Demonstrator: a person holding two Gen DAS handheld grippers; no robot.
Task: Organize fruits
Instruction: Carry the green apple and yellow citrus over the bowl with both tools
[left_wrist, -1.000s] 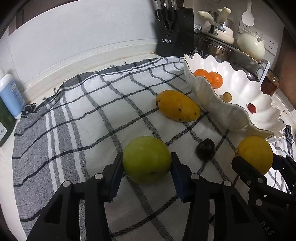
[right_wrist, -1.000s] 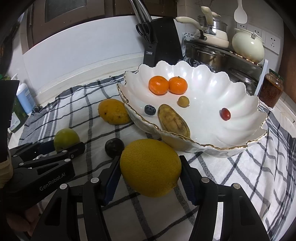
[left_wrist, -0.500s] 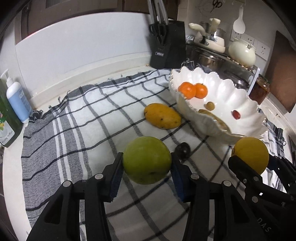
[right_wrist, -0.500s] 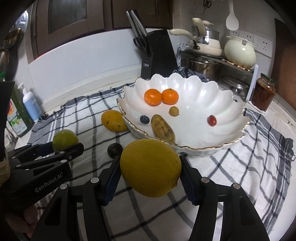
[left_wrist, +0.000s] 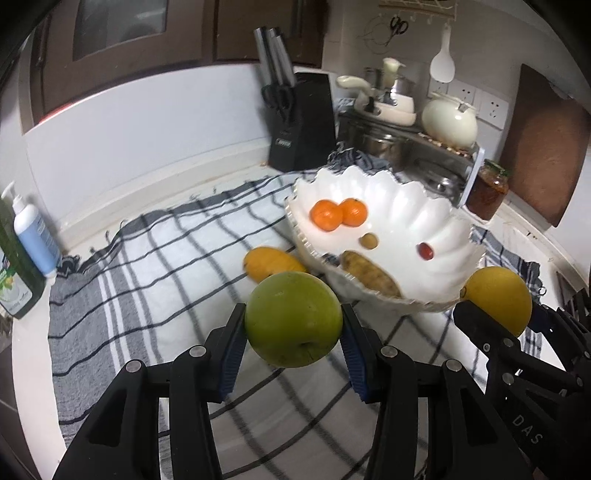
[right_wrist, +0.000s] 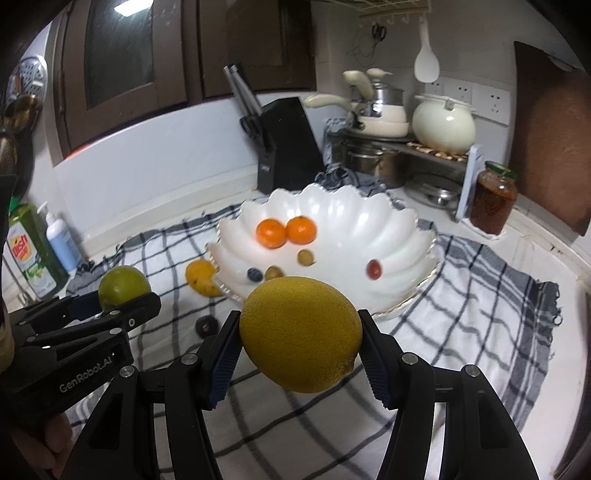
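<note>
A green apple (left_wrist: 293, 319) and a yellow lemon (right_wrist: 301, 330) hang clear of the checked cloth (right_wrist: 461, 295). A mango (left_wrist: 271, 263) lies beside the white scalloped bowl (right_wrist: 399, 236), which holds two tangerines (right_wrist: 286, 232).

Counter (right_wrist: 546, 240): pale worktop, mostly covered by a white-and-grey checked cloth (right_wrist: 461, 295). Landmark: scalloped white bowl (right_wrist: 399, 229), standing on the cloth. Mango (right_wrist: 201, 277) on the cloth, touching the bowl's left rim. Small dark fruit (right_wrist: 206, 326) on the cloth, near the bowl's front left. Black knife block (right_wrist: 286, 144) behind the bowl. Red-filled jar (right_wrist: 493, 197) to its right. Soap bottles (right_wrist: 44, 247) well to its left.
</note>
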